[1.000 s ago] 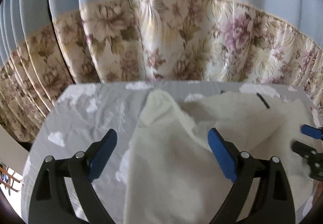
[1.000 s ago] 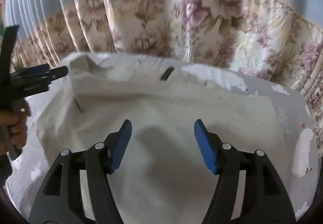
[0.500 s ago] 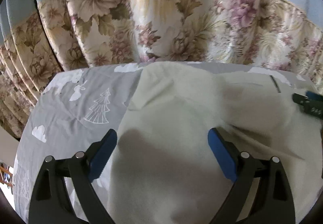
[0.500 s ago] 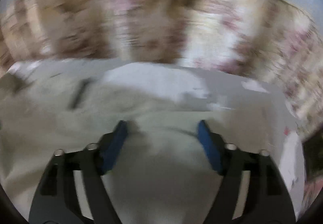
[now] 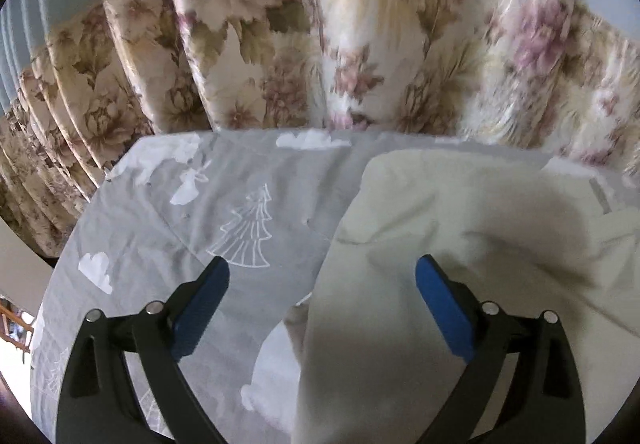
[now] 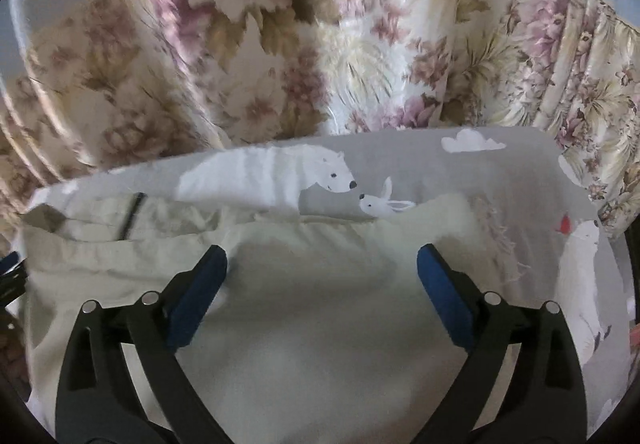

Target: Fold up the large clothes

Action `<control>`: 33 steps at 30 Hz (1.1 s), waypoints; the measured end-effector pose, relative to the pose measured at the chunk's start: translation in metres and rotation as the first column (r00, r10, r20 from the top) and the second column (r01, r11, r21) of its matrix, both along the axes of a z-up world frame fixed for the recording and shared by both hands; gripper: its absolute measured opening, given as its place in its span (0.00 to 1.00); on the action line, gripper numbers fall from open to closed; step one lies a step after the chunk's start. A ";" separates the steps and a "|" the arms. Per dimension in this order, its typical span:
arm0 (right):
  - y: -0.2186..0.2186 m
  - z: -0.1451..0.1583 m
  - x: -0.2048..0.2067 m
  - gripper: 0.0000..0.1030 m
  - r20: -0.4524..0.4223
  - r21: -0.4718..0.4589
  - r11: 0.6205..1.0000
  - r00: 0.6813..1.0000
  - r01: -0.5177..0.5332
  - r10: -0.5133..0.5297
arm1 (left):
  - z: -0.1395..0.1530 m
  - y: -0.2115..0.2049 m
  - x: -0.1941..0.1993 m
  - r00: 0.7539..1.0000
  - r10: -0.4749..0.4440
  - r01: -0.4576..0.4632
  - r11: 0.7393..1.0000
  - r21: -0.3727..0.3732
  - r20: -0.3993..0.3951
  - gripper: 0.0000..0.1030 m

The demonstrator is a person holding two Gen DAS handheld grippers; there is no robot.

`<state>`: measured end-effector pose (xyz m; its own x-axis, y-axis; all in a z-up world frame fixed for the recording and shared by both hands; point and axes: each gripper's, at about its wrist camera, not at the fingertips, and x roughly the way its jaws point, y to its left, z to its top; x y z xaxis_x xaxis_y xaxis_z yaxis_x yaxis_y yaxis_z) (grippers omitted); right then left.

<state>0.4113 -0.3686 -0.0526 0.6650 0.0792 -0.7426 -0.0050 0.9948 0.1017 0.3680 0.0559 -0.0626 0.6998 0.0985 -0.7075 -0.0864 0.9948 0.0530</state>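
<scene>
A large cream garment [image 5: 460, 244] lies spread on a grey printed sheet [image 5: 224, 204]. In the left wrist view its left edge runs between my fingers. My left gripper [image 5: 322, 284] is open and empty, low over that edge. In the right wrist view the garment [image 6: 320, 284] fills the lower middle, with a dark strip [image 6: 132, 212] near its far left corner. My right gripper [image 6: 322, 280] is open and empty, just above the cloth. The left gripper's tip [image 6: 10, 272] shows at the left edge.
The sheet [image 6: 500, 180] carries white bears, a rabbit, trees and clouds. A floral curtain [image 5: 320, 44] hangs close behind the far edge of the surface. The surface's left corner [image 5: 132, 160] and right corner [image 6: 560, 164] drop off to the curtain.
Both grippers swung outward: the left one moved left to the garment's left edge, the right one moved right toward its right side. The garment now lies flatter. Both stayed open.
</scene>
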 end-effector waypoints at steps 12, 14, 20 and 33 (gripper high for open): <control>0.015 0.055 -0.099 0.96 0.122 -0.095 0.994 0.990 -0.061 0.072 | 0.062 -0.090 -0.050 0.983 -0.164 0.170 0.982 -0.083 0.078 0.92; 0.018 0.057 -0.111 0.96 0.132 -0.102 0.992 0.987 -0.076 0.089 | 0.060 -0.103 -0.057 0.981 -0.181 0.187 0.979 -0.086 0.074 0.92; 0.025 0.053 -0.143 0.97 0.139 -0.106 0.991 0.985 -0.087 0.101 | 0.046 -0.129 -0.080 0.975 -0.219 0.222 0.972 -0.078 0.048 0.92; -0.076 0.012 -0.168 0.97 0.084 -0.200 0.974 0.992 0.111 -0.095 | 0.037 -0.170 -0.091 0.964 -0.265 0.267 0.962 -0.051 0.030 0.92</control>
